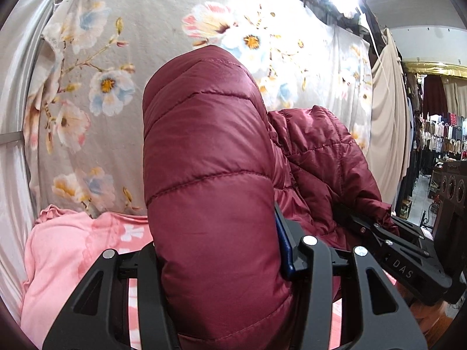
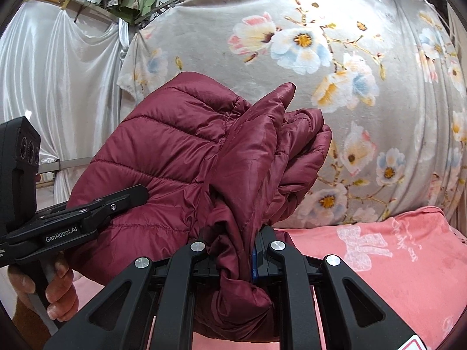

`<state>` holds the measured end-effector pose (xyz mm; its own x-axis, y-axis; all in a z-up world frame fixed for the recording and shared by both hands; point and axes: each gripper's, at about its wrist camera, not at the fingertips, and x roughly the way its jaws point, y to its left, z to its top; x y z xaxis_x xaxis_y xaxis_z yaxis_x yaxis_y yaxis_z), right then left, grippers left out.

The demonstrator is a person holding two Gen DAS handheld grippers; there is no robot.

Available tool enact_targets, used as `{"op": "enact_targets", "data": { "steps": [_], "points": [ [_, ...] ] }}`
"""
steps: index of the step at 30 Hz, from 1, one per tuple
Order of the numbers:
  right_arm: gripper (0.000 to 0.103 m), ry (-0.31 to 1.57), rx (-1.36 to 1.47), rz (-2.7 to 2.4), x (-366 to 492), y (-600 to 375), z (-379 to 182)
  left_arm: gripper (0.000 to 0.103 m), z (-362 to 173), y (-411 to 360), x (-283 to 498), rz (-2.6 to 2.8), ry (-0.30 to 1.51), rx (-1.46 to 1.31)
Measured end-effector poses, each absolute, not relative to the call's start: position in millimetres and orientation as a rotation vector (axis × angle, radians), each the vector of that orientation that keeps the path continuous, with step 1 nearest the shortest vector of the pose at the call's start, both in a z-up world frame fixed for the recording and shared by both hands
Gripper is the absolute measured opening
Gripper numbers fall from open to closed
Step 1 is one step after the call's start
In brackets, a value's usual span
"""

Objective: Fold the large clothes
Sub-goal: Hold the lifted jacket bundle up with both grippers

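Note:
A maroon quilted puffer jacket (image 1: pixel 204 151) hangs in the air between both grippers. My left gripper (image 1: pixel 217 250) is shut on a thick padded fold of it, which fills the gap between the black fingers; a blue pad (image 1: pixel 284 248) presses its side. In the right wrist view my right gripper (image 2: pixel 233 250) is shut on a bunched, thinner edge of the jacket (image 2: pixel 181 151). Each gripper shows in the other's view: the right gripper (image 1: pixel 350 218) bites the jacket's far side, and the left gripper (image 2: pixel 131 197), held by a hand (image 2: pixel 43 285), clamps the padded part.
A pink blanket (image 2: pixel 394 262) covers the surface below the jacket. A grey floral blanket (image 1: pixel 116 58) hangs just behind it, with white satin drapes (image 2: pixel 58 87) to the left. Clothes racks (image 1: pixel 437 134) and a dark speaker box (image 1: pixel 452 186) stand far right.

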<state>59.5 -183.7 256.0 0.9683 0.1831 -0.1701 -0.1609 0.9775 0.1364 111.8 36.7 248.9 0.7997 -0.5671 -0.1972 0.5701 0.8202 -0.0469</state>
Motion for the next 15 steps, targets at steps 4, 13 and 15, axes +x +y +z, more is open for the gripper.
{"op": "enact_targets", "data": {
  "steps": [4,13,15],
  "points": [
    [0.014,0.186,0.140,0.215,84,-176,245,0.047,240,46,139,-0.612,0.182,0.000],
    [0.014,0.299,0.256,0.271,157,-178,180,0.048,186,42,218,-0.609,0.283,-0.041],
    [0.014,0.329,0.272,0.275,172,-178,162,0.049,170,40,234,-0.602,0.324,-0.057]
  ]
}}
